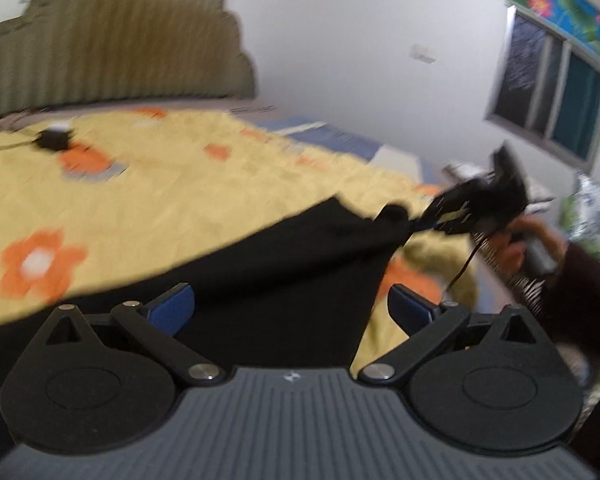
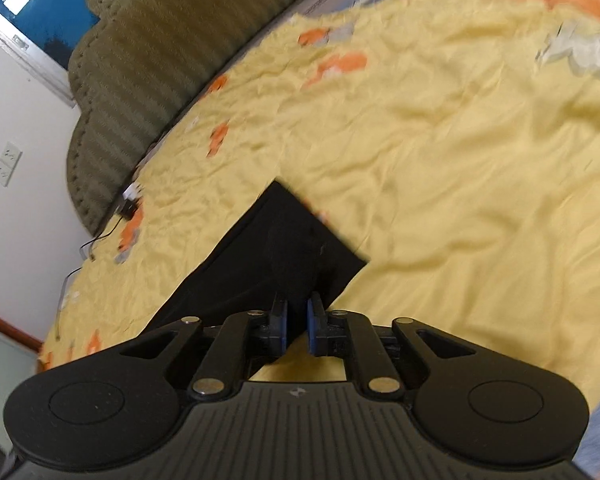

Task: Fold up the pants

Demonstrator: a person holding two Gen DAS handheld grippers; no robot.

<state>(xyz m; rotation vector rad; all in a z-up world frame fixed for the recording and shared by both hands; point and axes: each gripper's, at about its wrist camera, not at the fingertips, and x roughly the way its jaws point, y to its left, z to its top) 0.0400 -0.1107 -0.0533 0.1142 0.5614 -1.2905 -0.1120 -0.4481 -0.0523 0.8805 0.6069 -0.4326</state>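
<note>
While the black fabric pants [image 1: 260, 272] lie spread across the yellow flower-printed quilt [image 1: 148, 184], on the side of it away from the ribbed olive headboard [image 1: 112, 40], only one corner of them is under control: the right gripper [image 2: 297, 322] has its blue pads nearly together with what looks like an edge of the cloth pinched between them, and the left wrist view shows that same gripper [image 1: 432, 216], in the person's hand [image 1: 516, 240], drawing a bunched corner up off the quilt. The left gripper [image 1: 290, 306] stands released, jaws spread wide over the dark cloth with nothing between its blue pads [image 1: 172, 306]. I judge the main risk to be a slip — the pinch is thin and near the hem, so a pull toward the headboard could free the corner and let the fold collapse. A one-sided pull may also drag the whole garment askew over the quilt, since the left gripper anchors nothing. Wrinkles in the soft quilt could catch the cloth too. No brand or writing can be read — only a small pale emblem on each gripper's grey ribbed housing, too small to make out.
</note>
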